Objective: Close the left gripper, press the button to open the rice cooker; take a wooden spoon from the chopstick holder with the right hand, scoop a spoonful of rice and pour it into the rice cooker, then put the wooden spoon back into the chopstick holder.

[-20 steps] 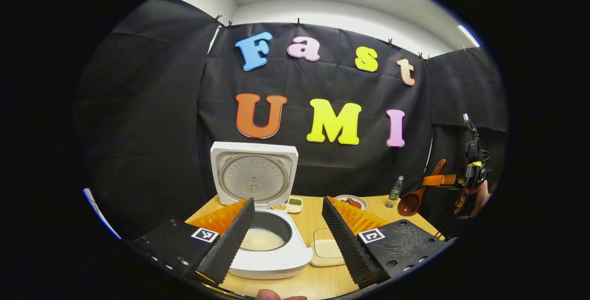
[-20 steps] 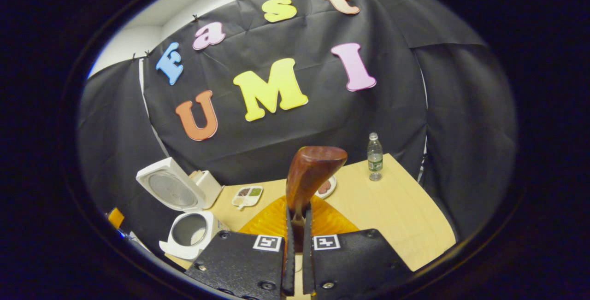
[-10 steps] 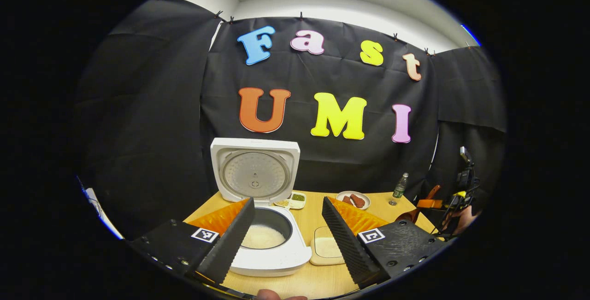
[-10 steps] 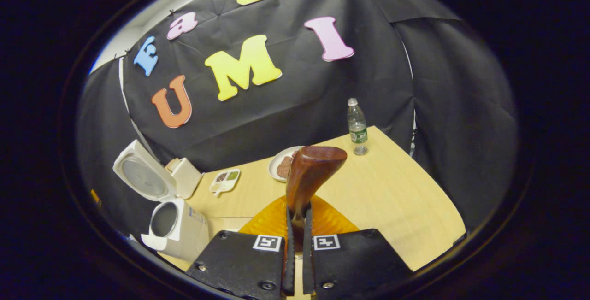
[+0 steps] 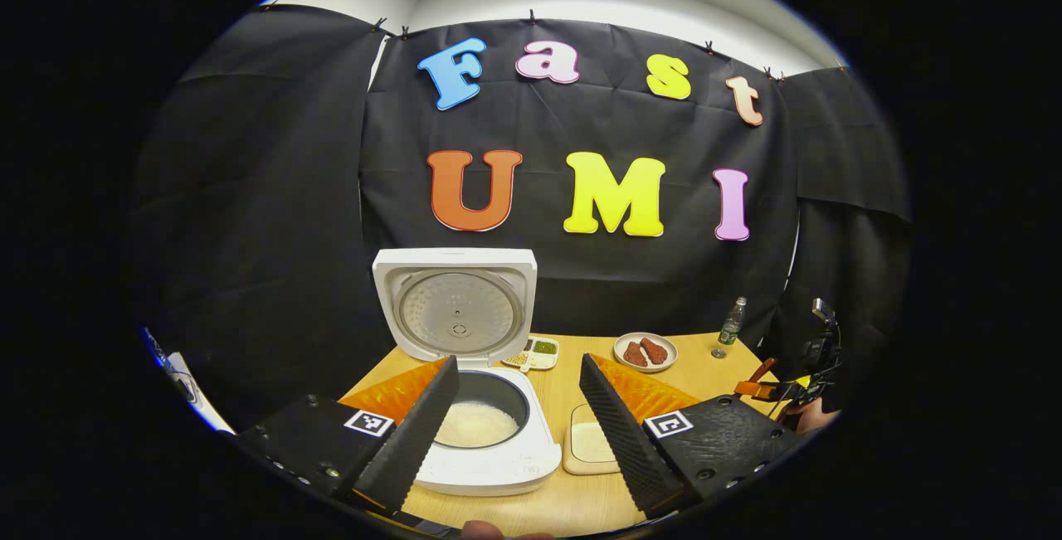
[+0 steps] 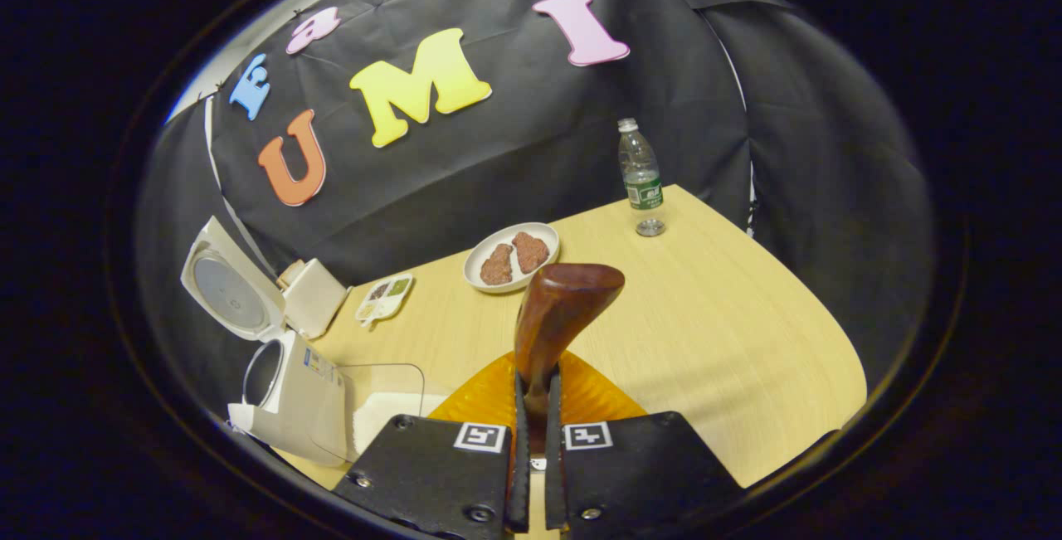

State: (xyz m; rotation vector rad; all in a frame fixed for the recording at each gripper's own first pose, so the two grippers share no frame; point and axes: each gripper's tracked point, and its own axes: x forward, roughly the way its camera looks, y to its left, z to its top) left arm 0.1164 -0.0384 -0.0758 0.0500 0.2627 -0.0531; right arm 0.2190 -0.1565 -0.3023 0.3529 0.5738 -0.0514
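The white rice cooker (image 5: pixel 489 461) stands open with its lid (image 5: pixel 455 308) upright and white rice in the pot (image 5: pixel 485 422). My left gripper (image 5: pixel 514 432) hangs open just in front of it, holding nothing. A clear tray of rice (image 5: pixel 591 445) lies right of the cooker. My right gripper (image 6: pixel 535 432) is shut on the brown wooden spoon (image 6: pixel 564 316), whose broad end sticks up past the fingers. It hovers over the table, right of the cooker (image 6: pixel 290 395) and rice tray (image 6: pixel 382 407). The left gripper view shows that gripper (image 5: pixel 780 391) low at the far right.
A plate of brown meat pieces (image 6: pixel 510 256), a small divided seasoning dish (image 6: pixel 383 298) and a water bottle (image 6: pixel 640 179) stand toward the back of the wooden table (image 6: pixel 713 333). A white box-shaped container (image 6: pixel 319 308) stands behind the cooker's lid.
My right gripper has come down toward the table with the spoon, tilting its view downward. In the left gripper view it sank at the right edge. The left gripper stayed open, hardly moving.
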